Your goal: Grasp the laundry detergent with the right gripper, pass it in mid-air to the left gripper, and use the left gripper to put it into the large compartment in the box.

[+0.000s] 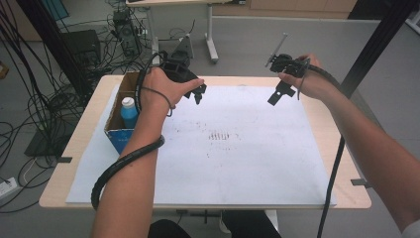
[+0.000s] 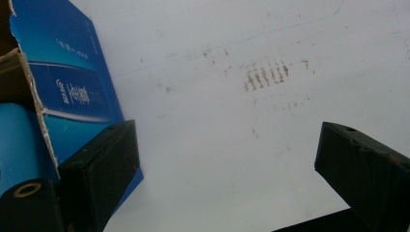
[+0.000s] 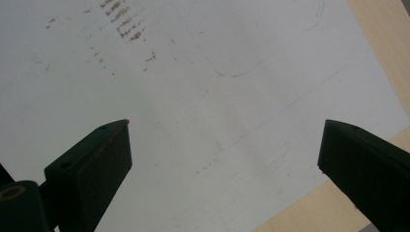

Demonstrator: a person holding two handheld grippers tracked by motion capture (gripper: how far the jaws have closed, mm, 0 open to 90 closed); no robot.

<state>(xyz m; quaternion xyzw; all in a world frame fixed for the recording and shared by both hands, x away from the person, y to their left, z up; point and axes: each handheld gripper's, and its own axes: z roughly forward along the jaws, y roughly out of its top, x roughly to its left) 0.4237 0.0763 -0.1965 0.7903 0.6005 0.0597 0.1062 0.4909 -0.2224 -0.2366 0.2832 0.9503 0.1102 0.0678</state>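
Nearest the camera in the high view, the person's two forearms come in from the bottom edge, a ribbed black cable looping off the left one above the near edge of the white sheet [image 1: 237, 163] that covers most of the wooden bench [image 1: 346, 198]. In the middle of that sheet lies a patch of short brown marks [image 1: 219, 135], and neither hand is over it. Farther on, the left gripper [image 1: 199, 92] hangs above the sheet just beside the blue cardboard box [image 1: 115, 133], which stands at the bench's left side with its top open. Its jaws stand wide apart with nothing between them, as the left gripper view shows: only bare paper lies in the gap, and the box's blue wall [image 2: 72, 82] with its torn edge sits close beside one jaw. Inside the box stands a blue bottle [image 1: 129, 113] with a white cap, upright, near the left wrist but not touched by it. Across the bench, well apart from the box, the right gripper [image 1: 278, 95] is held above the far right part of the sheet, tilted down toward it. Its jaws are likewise spread wide and empty; between them the right gripper view shows the white paper with faint blue pen lines [image 3: 241, 72] and the bare wood of the bench past the sheet's edge. Beyond the bench lie a grey floor, tangled cables and another table's legs.
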